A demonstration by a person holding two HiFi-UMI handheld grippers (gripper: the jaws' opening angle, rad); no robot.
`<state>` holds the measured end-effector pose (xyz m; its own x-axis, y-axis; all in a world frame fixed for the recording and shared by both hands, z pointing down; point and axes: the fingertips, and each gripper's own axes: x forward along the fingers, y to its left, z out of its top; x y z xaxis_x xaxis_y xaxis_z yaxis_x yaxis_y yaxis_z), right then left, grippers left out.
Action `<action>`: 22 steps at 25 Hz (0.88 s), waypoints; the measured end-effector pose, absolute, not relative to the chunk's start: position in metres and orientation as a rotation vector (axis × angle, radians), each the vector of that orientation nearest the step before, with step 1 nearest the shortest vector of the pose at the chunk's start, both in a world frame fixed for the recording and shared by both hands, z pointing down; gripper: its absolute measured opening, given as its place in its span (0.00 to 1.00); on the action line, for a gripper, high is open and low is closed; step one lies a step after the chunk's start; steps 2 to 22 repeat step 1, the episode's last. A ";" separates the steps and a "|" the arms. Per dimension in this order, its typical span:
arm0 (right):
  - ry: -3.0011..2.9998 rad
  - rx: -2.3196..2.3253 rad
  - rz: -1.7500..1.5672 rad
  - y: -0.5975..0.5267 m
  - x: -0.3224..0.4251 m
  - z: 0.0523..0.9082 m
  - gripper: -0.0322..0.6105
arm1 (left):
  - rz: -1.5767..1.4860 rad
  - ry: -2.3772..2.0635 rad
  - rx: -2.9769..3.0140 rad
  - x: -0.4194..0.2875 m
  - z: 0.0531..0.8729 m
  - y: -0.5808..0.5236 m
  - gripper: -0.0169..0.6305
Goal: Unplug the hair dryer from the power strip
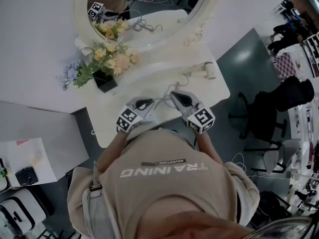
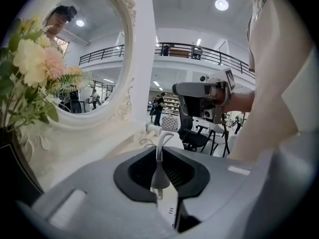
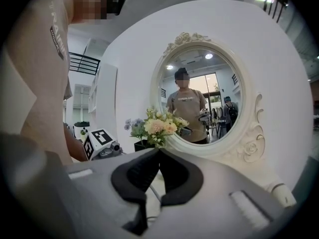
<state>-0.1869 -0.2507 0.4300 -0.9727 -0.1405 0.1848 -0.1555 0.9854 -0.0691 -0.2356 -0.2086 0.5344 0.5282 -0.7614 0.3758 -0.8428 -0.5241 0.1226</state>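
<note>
The left gripper (image 2: 159, 152) is closed on the plug (image 2: 159, 176) of the hair dryer (image 1: 205, 70). The tapered plug collar is seated in the hollow between the jaws, and the jaw tips are drawn together around the cord (image 2: 162, 139) where it leaves the collar. This grip is judged to be taken on the plug body so that the pull is not carried by the cord. Whether the plug is seated in the power strip (image 1: 150, 116), which lies just beside this gripper, cannot be determined.

The right gripper (image 3: 158, 154) is held nearby with its jaw tips together. A length of cord is seen through the hollow behind the tips, but it cannot be confirmed as pinched. This gripper is probably positioned to steady the cord or the strip during extraction.

The hair dryer is laid on the far right of the vanity table (image 1: 149, 78), well apart from both grippers.

One container is present: a black vase (image 1: 104, 79), in which a bunch of flowers (image 1: 112, 54) is held, placed before the mirror (image 1: 144, 14).
</note>
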 end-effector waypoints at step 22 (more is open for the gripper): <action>-2.949 0.221 0.124 -0.251 -0.186 0.430 0.05 | 0.401 -1.341 2.483 -0.236 0.533 -0.209 0.09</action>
